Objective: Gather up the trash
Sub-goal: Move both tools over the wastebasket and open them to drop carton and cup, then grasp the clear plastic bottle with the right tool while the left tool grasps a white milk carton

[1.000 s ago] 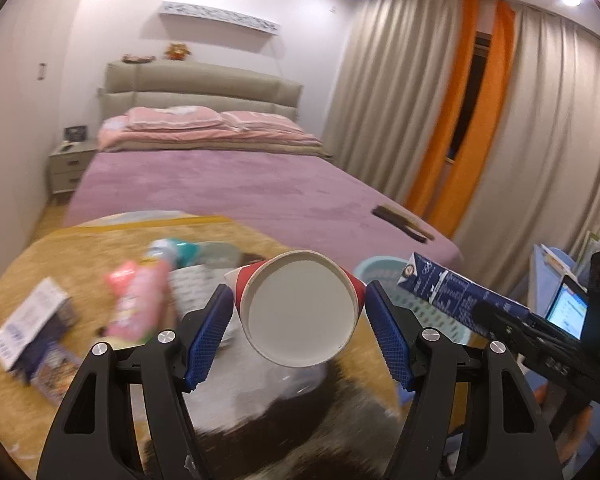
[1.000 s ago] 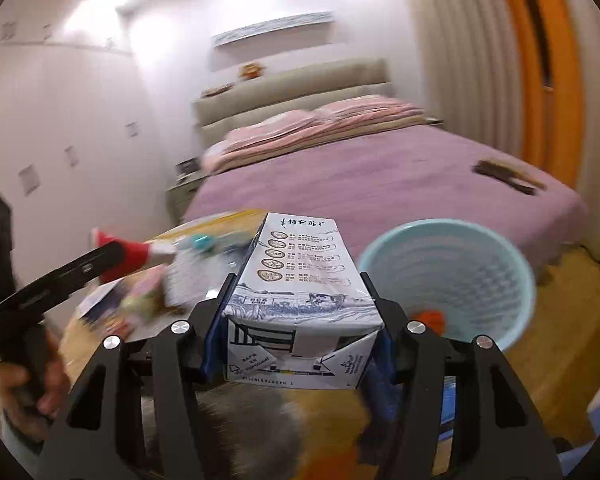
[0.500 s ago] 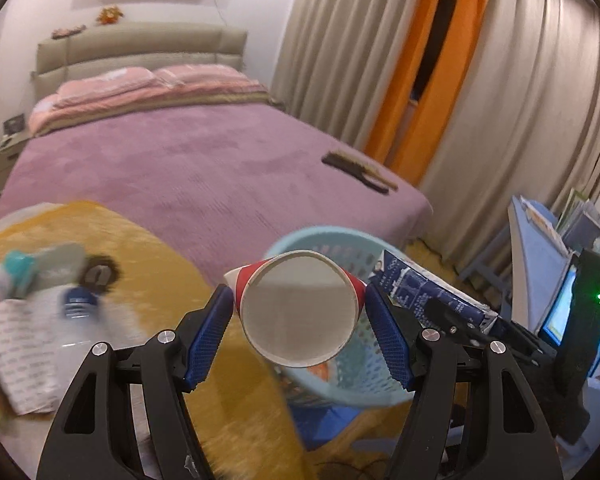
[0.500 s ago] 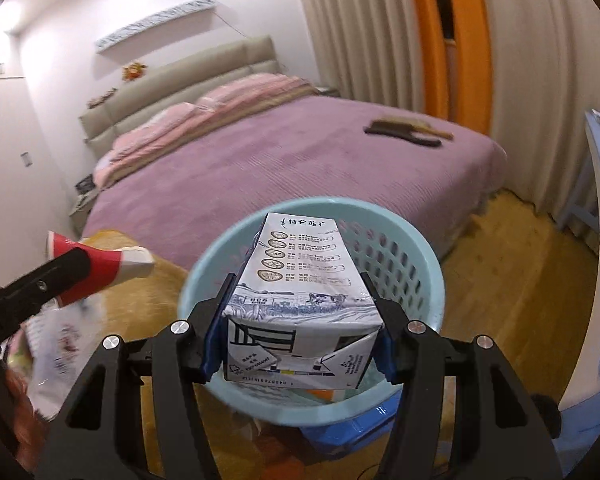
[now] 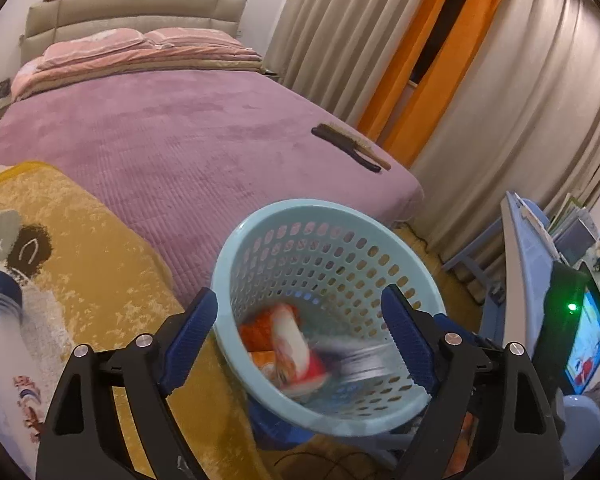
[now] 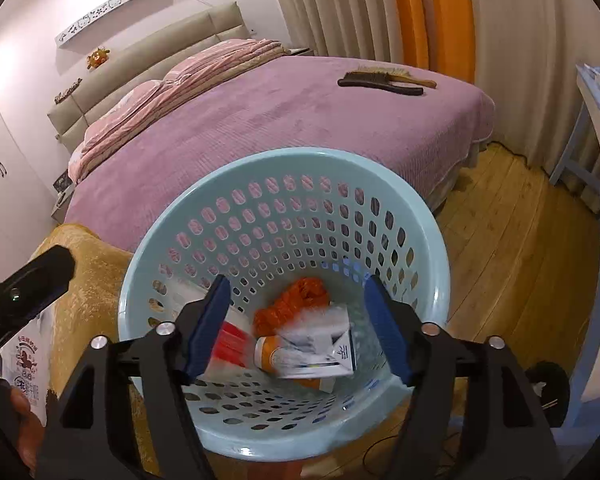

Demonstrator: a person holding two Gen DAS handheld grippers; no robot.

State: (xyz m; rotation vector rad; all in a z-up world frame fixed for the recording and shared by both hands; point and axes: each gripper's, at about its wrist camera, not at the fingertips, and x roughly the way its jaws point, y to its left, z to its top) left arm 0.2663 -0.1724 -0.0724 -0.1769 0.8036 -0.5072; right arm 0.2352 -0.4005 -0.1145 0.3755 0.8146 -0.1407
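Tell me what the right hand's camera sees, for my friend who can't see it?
The open right gripper hangs over a light blue plastic basket with holes, where a blurry white milk carton and a red and white paper cup lie. Behind is a purple bed.

Purple bed [image 6: 284, 120]; beige curtains [image 5: 520, 100]; wooden floor [image 6: 512, 248].
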